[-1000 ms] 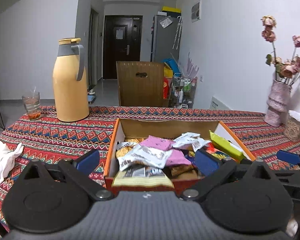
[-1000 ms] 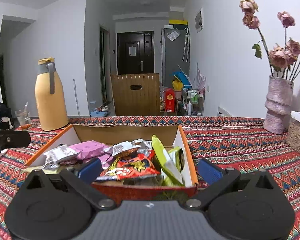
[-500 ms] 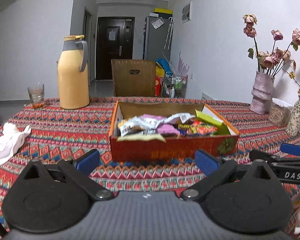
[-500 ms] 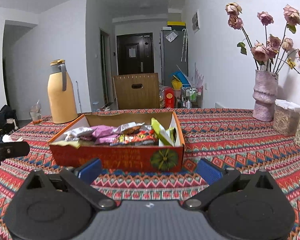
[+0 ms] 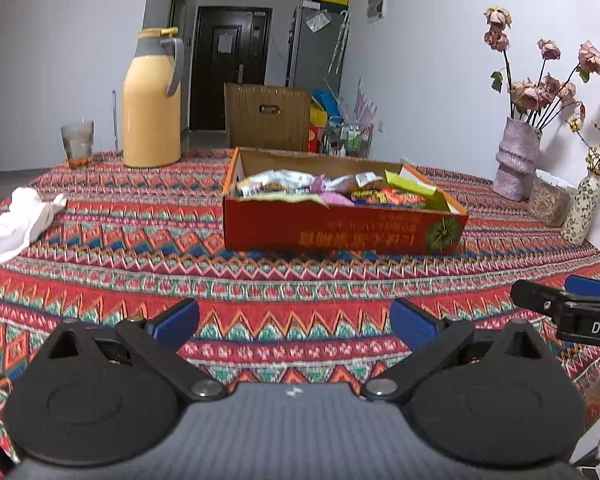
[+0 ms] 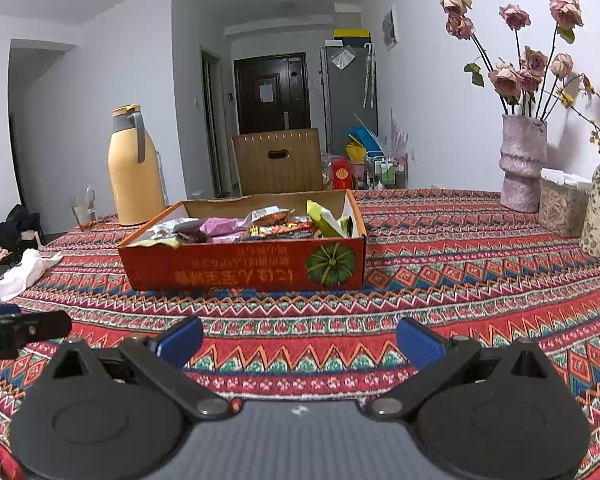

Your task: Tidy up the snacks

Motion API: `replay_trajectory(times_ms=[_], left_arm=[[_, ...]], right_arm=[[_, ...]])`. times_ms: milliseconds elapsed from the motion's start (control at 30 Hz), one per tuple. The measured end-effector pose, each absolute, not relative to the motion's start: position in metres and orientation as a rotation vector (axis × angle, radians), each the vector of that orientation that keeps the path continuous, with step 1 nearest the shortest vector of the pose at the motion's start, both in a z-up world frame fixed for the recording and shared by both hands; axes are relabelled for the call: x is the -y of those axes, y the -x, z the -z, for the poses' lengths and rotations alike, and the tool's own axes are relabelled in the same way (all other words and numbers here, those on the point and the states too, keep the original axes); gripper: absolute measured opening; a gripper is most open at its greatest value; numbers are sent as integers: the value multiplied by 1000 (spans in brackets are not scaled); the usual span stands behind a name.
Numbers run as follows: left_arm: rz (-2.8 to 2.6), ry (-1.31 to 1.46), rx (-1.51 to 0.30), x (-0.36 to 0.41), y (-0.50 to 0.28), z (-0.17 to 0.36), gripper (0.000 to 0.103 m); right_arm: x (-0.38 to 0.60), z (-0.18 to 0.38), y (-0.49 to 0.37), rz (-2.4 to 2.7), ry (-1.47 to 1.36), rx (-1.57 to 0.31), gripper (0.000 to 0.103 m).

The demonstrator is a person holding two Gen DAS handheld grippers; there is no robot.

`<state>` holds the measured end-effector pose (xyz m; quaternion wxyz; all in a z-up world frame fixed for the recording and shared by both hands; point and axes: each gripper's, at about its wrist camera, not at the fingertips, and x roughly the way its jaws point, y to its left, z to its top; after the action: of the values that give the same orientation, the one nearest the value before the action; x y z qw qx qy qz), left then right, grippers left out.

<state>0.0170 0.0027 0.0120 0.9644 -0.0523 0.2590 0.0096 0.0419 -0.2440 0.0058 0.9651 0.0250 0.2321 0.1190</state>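
A red cardboard box (image 5: 340,234) (image 6: 244,268) with a pumpkin picture stands on the patterned tablecloth, filled with several snack packets (image 5: 324,190) (image 6: 260,224). My left gripper (image 5: 294,322) is open and empty, well short of the box's near wall. My right gripper (image 6: 300,338) is open and empty, also short of the box. The right gripper's finger shows at the right edge of the left wrist view (image 5: 568,304); the left gripper's finger shows at the left edge of the right wrist view (image 6: 20,330).
A yellow thermos (image 5: 152,100) and a glass (image 5: 77,144) stand at the back left. A white cloth (image 5: 18,224) lies at the left. A pink vase with dried roses (image 6: 522,160), a jar (image 6: 560,208) and a small vase (image 6: 598,212) stand at the right.
Both grippers have pulled back from over the box toward the near table edge; the box now sits farther away. Both stay open and empty.
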Motion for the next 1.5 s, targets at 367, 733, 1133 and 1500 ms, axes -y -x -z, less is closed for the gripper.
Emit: replay_trajectory(times_ms=[367, 733, 1133, 1500], left_arm=[[-19, 116, -556, -4, -14, -3, 103], [-20, 114, -555, -2, -13, -2, 103], [-19, 113, -554, -2, -13, -2, 103], [-20, 113, -555, -2, -12, -2, 103]], right_arm=[[243, 4, -39, -239, -46, -499, 103], [241, 7, -38, -246, -45, -509, 103], [240, 10, -38, -253, -44, -516, 103], [240, 10, -38, -253, -45, -518, 103]])
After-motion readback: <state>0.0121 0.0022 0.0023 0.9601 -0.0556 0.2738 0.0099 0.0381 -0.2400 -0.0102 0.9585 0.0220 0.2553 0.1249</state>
